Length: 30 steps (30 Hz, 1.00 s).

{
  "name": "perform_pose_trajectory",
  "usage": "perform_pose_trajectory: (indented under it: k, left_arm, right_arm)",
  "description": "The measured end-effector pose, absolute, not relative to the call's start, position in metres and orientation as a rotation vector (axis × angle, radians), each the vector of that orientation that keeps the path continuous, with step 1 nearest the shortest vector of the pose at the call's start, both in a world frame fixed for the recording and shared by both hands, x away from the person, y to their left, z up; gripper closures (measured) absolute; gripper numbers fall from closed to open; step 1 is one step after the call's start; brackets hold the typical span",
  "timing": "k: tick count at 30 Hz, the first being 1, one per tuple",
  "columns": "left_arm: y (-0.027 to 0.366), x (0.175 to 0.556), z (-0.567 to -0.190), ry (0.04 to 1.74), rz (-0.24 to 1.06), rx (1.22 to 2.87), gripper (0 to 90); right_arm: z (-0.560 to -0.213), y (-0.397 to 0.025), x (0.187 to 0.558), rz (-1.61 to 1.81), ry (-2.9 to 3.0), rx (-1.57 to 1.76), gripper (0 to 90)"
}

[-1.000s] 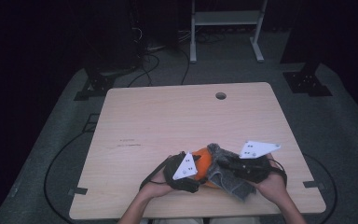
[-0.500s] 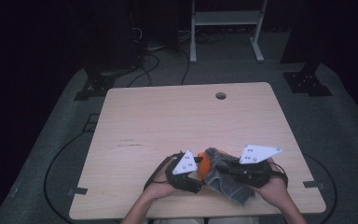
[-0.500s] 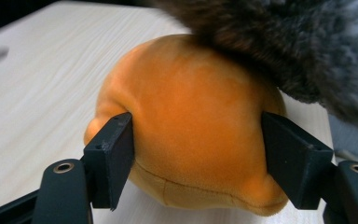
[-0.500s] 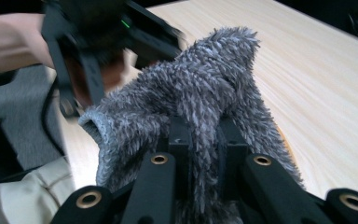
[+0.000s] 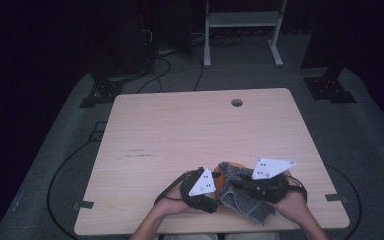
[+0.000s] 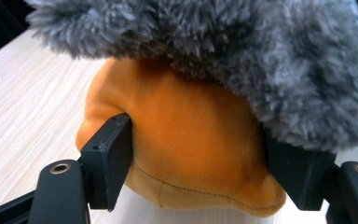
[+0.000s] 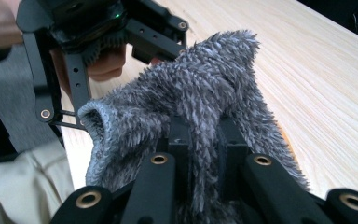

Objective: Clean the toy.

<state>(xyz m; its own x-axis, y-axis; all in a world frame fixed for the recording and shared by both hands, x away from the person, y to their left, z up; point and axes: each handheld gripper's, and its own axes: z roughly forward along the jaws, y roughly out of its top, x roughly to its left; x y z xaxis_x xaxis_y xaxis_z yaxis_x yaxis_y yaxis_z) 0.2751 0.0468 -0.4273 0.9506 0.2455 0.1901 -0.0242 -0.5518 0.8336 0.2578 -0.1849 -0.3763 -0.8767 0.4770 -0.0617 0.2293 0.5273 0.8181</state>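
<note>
- The left tool (image 5: 215, 187) grips an orange plush piece (image 6: 186, 149); in the left gripper view its two black jaws press into the plush from either side, just above the table (image 6: 23, 93).
- The right tool (image 7: 200, 140) is closed on a grey furry cover (image 7: 200, 93), a tuft of fur squeezed between its jaws.
- Both things sit at the near edge of the table (image 5: 190, 135), between the person's two hands; the grey furry cover (image 5: 242, 192) drapes over the top of the orange plush piece (image 5: 222, 177) and trails toward the person.
- Compared with a second ago, less orange shows in the high view and the grey fur has spread further over it, while the right tool has shifted slightly toward the near edge.
- I judge this to mean the cover is being drawn over the plush piece, and the job is partway done: the orange underside remains bare.
- The next pull likely needs the left tool to hold firm while the right stretches the fur down.
</note>
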Motion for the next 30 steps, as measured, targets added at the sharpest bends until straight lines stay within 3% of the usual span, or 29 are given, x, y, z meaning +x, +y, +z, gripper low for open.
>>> perform_pose_trajectory:
  k: [8,17,20,24,30]
  left_arm:
    - [0.056,0.289,-0.432,0.324,0.209,2.046,22.1]
    - [0.048,0.271,-0.431,0.083,0.332,2.130,28.9]
    - [0.054,0.277,-0.432,0.116,0.295,2.123,28.6]
    - [0.050,0.279,-0.427,0.206,0.277,2.066,18.7]
    - [0.054,0.283,-0.433,0.250,0.311,2.118,24.0]
  right_arm:
    - [-0.393,-0.216,0.272,1.260,2.464,0.751,78.8]
    - [-0.374,-0.184,0.257,1.285,2.497,0.575,78.6]
    - [-0.380,-0.193,0.264,1.306,2.489,0.638,78.7]
    - [-0.384,-0.200,0.265,1.330,2.480,0.679,78.8]
    - [-0.386,-0.205,0.269,1.331,2.483,0.683,78.7]
